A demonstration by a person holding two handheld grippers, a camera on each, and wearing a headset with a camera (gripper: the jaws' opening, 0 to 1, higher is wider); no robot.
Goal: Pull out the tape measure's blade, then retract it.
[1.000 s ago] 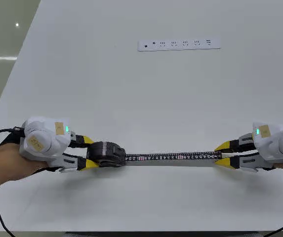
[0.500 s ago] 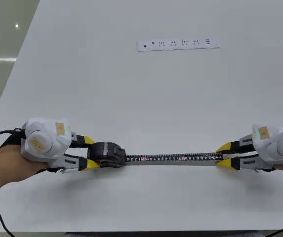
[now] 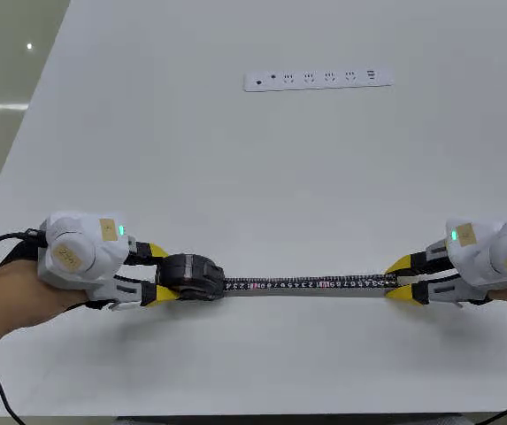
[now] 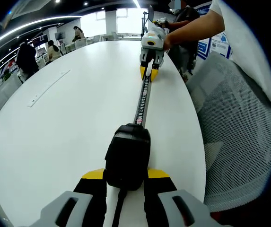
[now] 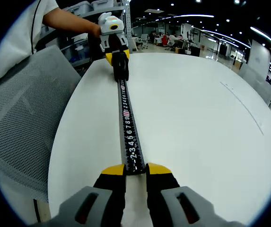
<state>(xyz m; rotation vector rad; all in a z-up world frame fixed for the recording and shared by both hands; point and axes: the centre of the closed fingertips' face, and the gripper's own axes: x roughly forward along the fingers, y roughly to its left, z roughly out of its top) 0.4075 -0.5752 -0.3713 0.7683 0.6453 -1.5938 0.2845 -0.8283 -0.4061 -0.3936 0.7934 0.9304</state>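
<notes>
Jaws clamp case (image 3: 191, 276), others seemingly pinch blade (image 3: 306, 282)

We log tape measure case (image 3: 191, 275) at 9 o'clock on tabletop (image 3: 235, 177), blade (image 3: 311, 283) toward 3, power strip (image 3: 317, 79) at 12.

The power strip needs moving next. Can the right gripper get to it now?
Probably not yet: the right gripper is clamped on the blade, though the table up to the power strip lies bare.
</notes>
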